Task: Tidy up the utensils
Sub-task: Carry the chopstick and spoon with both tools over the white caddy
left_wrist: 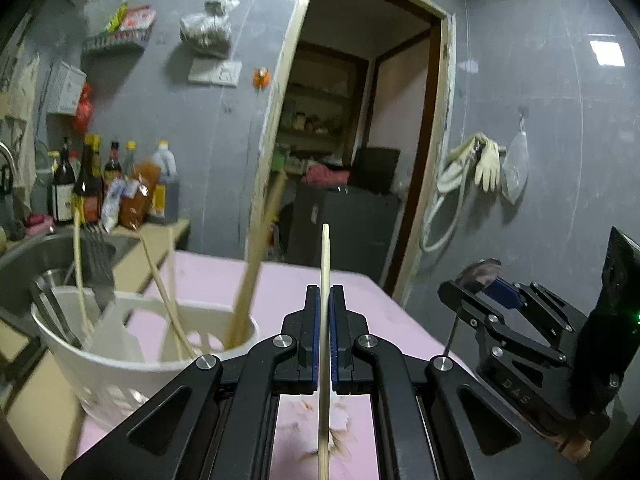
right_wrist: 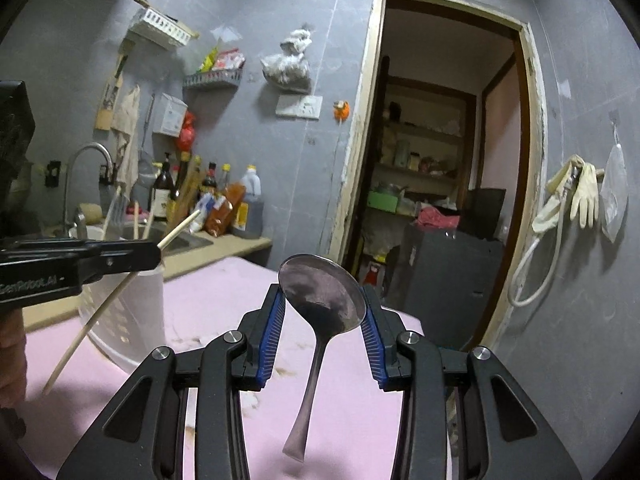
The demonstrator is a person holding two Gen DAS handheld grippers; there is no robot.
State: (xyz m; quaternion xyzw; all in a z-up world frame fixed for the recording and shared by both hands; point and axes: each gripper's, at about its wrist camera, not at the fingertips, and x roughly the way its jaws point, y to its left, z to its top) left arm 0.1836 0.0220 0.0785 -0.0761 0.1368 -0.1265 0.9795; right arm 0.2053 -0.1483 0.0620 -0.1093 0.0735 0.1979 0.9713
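At lower centre of the left wrist view, the left claw (left_wrist: 325, 320) is clamped on a single pale wooden chopstick (left_wrist: 324, 280), its blue pads pressed against the stick from both sides. The chopstick's long axis runs straight up the frame, its tip rising above the pads and its other end dropping below them over the pink surface (left_wrist: 352, 292). Left of the claw, in the lower left of the frame, stands the white basket (left_wrist: 132, 360), already holding several chopsticks and a fork that lean against its rim; it lies near the left claw, so this arm looks the better placed to deliver. At the right edge, the right claw (left_wrist: 466, 280) shows side-on with a spoon bowl at its tip. Low in the middle of the right wrist view, the right claw (right_wrist: 324, 308) grips a dull metal spoon (right_wrist: 320, 308) by the edges of its bowl, the pads spread as wide as the bowl, the handle hanging down toward the bottom of the frame above the pink surface (right_wrist: 216, 292). The basket (right_wrist: 132, 320) sits at left, partly behind the left claw (right_wrist: 158, 254), well apart from the spoon.
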